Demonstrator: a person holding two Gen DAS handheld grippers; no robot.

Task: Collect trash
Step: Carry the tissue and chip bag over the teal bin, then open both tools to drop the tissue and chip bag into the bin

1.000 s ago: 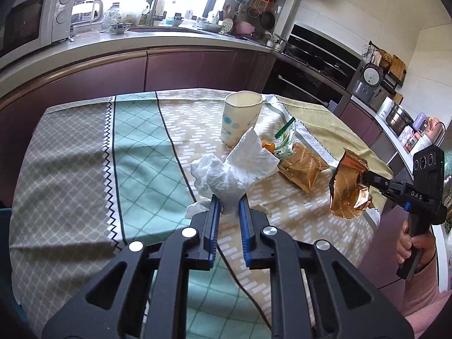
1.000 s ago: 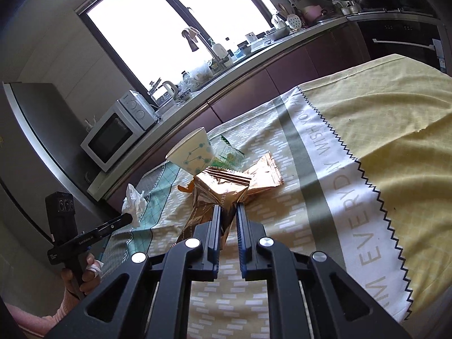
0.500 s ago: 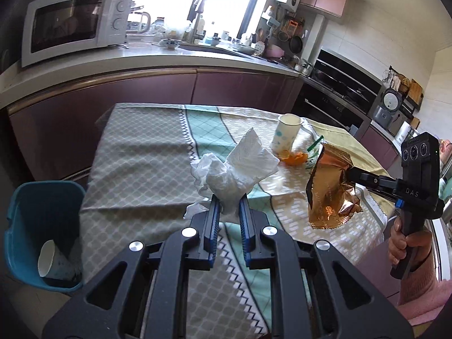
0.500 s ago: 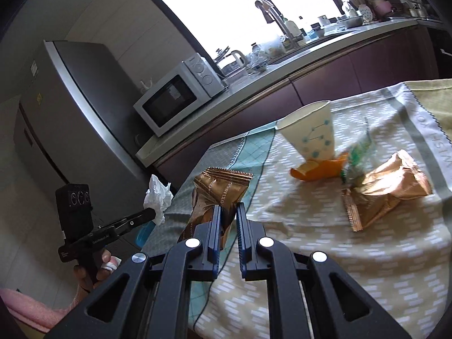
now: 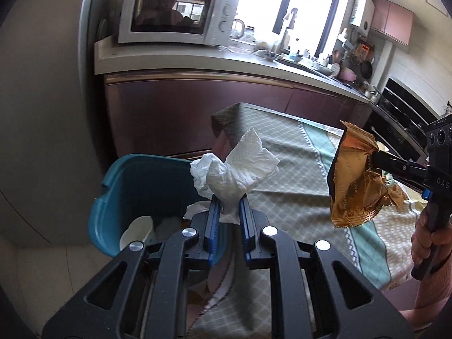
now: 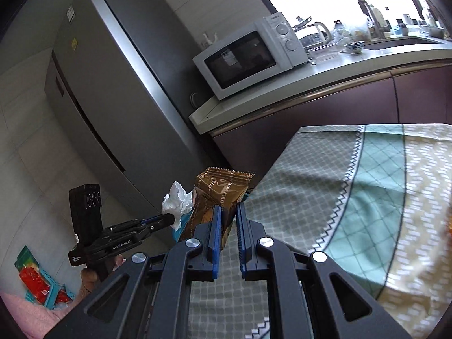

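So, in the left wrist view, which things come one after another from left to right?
Teal bin → paper cup inside it → white tissue held in the left gripper → gold wrapper → right gripper holding it.

Left tongs point(image 5: 228, 197) and right tongs point(image 6: 226, 212) both raised, each pinched tight on something held aloft

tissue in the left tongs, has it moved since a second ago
Yes. The tissue has been carried off the table toward the blue bin, now by its rim.
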